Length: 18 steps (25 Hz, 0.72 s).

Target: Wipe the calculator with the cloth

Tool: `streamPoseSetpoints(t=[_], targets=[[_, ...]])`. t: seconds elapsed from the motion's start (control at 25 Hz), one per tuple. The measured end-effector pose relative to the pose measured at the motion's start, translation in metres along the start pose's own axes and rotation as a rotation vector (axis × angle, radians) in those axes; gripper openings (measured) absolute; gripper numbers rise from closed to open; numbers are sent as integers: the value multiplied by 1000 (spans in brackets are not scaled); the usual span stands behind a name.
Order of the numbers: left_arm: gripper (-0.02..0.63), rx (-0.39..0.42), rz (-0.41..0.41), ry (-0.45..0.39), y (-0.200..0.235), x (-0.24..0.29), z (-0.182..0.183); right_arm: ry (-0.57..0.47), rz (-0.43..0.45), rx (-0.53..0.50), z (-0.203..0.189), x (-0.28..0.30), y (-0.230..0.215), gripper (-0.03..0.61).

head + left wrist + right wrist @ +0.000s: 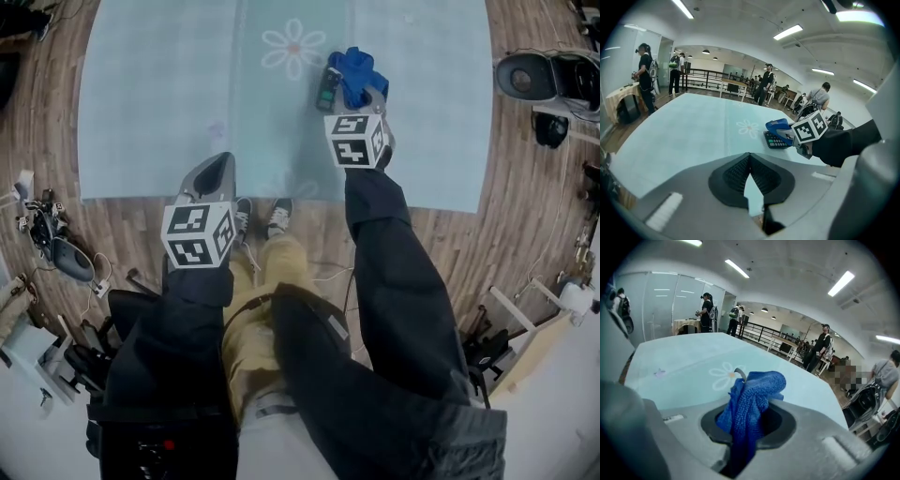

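Note:
A dark calculator (pixel 327 86) with green keys lies on the pale blue table (pixel 159 94), just right of a printed flower. My right gripper (pixel 359 90) is shut on a bunched blue cloth (pixel 358 71), which rests against the calculator's right side. In the right gripper view the cloth (pixel 757 387) fills the right gripper (pixel 749 401) and hides the calculator almost entirely. My left gripper (pixel 223 161) hovers at the table's near edge, shut and holding nothing. The left gripper (pixel 750 157) looks towards the calculator (pixel 776 139) and the cloth (pixel 778 125), which lie ahead and to its right.
The table's near edge (pixel 281 199) runs just past my shoes (pixel 258 220). On the wooden floor lie cables and devices (pixel 52 248) at the left and dark gear (pixel 539 75) at the right. Several people stand far behind the table (pixel 764 84).

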<state>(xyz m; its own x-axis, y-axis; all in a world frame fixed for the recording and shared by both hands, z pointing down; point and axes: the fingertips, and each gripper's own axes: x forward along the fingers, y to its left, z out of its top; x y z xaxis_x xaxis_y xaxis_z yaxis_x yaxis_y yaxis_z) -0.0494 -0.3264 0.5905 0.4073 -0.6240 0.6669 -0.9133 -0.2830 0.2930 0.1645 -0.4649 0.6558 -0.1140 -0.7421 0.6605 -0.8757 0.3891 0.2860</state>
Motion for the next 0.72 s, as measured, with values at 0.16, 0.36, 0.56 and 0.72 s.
streamPoseSetpoints(t=[0.16,0.36,0.56,0.72], targets=[[0,-13,-7,0,0,0,-1,6,66,39,1,3,26,63],[0,-13,-14,-3,-1,-3,0,-34,154,113,15,3,55,63],[0,-14,-17,-12,-2,-4,5,-82,230,209,32,-11,71,63],[0,-7,-34,-26,-7,-4,14,-138,251,252,45,-26,68,63]])
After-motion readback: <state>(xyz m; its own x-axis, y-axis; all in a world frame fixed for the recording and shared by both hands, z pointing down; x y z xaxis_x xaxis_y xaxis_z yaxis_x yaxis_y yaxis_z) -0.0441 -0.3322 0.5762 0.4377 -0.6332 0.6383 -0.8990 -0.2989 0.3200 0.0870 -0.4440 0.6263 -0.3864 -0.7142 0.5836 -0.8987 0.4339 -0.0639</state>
